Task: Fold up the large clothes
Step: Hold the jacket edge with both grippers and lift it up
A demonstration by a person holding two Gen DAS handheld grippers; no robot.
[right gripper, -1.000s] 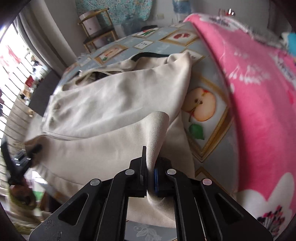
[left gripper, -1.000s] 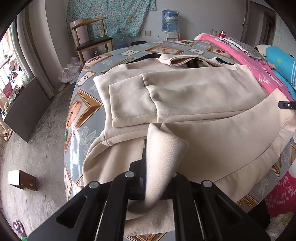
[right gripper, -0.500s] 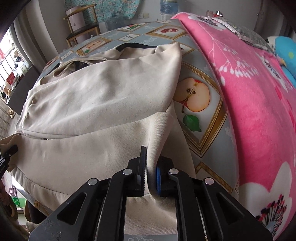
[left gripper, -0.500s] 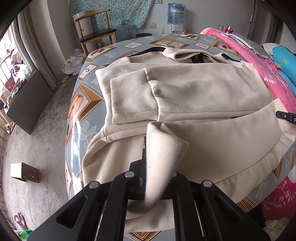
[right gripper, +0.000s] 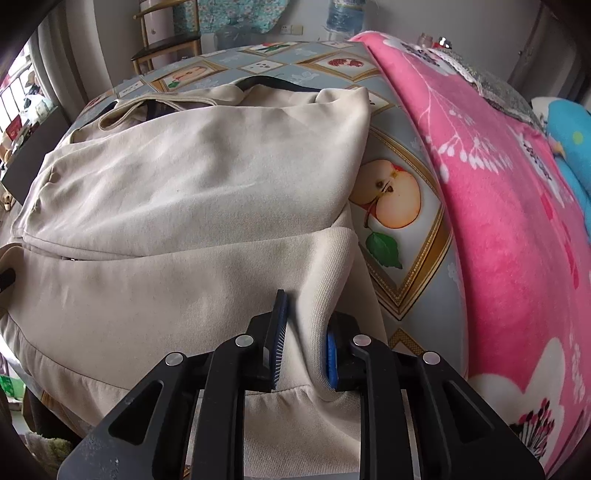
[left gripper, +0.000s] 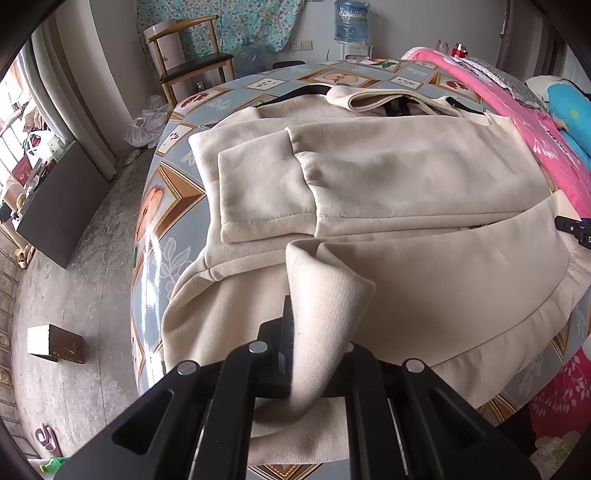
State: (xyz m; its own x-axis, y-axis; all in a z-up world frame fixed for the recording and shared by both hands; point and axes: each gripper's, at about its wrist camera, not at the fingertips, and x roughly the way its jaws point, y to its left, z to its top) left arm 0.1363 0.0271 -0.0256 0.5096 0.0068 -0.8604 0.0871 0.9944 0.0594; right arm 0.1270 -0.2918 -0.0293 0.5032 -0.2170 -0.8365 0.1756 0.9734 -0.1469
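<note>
A large cream sweatshirt (left gripper: 406,177) lies spread on the round table (left gripper: 166,192), sleeves folded across its body. My left gripper (left gripper: 317,325) is shut on the ribbed bottom hem, which stands up as a fold between the jaws. In the right wrist view the sweatshirt (right gripper: 184,177) has its lower edge folded up over the body. My right gripper (right gripper: 306,310) has its jaws opening; the hem fold still sits between them, resting against the blue right pad (right gripper: 330,350) with a gap at the other pad. The right gripper's tip (left gripper: 576,229) shows at the left view's right edge.
The table (right gripper: 391,199) wears a fruit-print cloth. A pink blanket (right gripper: 498,221) covers its right side, with a blue cushion (right gripper: 569,140) beyond. A wooden chair (left gripper: 192,62) and water bottle (left gripper: 351,18) stand behind. A small box (left gripper: 51,341) lies on the floor at left.
The right jaws have spread apart and the pinched hem fold has slackened and sunk onto the garment. The left gripper keeps its grip; the left view has tilted slightly.
</note>
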